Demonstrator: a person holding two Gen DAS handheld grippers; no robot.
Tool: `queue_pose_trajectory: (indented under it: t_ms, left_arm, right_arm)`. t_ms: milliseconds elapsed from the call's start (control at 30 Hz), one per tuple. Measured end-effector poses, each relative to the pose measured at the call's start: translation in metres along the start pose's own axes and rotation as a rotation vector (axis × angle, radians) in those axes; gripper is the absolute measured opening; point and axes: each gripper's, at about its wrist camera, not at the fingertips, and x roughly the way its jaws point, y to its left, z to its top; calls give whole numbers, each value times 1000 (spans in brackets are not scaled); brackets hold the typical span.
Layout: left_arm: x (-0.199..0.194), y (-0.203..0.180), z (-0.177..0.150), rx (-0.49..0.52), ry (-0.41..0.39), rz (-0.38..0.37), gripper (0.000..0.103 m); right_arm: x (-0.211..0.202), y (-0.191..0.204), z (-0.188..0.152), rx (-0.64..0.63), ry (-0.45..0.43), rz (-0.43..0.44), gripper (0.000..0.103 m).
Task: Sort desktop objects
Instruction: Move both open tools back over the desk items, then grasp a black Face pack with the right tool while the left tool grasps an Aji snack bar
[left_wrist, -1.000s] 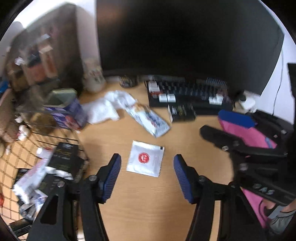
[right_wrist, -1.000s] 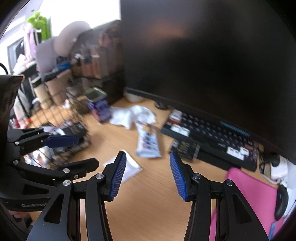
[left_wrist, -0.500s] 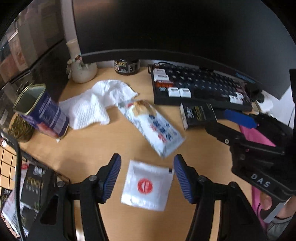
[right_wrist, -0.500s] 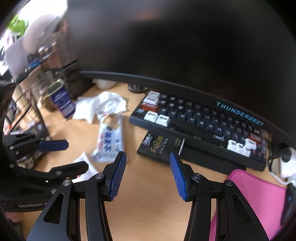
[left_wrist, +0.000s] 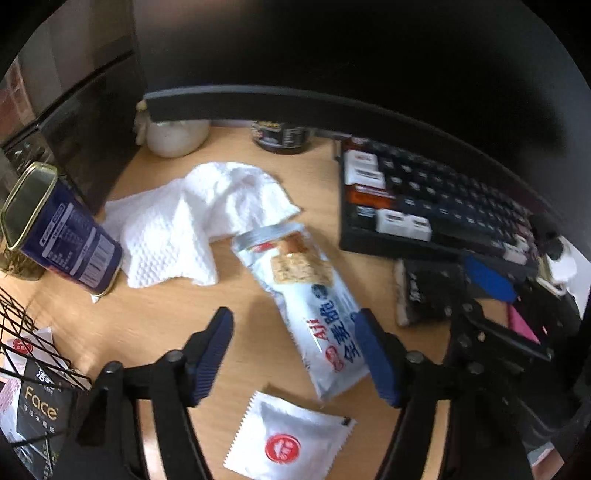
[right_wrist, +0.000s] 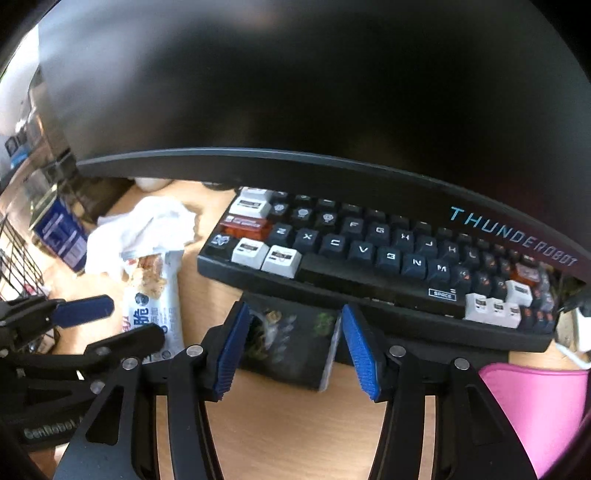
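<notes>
Left gripper opens wide around the lower end of the cracker packet, its long axis slanting up-left between the fingers. Right gripper, empty, widens too, black box framed between its pads.

Opening left tool over snack packet, sachet below
</notes>
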Motion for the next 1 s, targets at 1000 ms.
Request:
queue_pose_trajectory:
  t_ms: [1000]
  left_arm:
    - [-42, -7, -45, 152, -64, 12, 71]
  right_arm:
    - [-78, 8, -74, -107, -43, 16, 61]
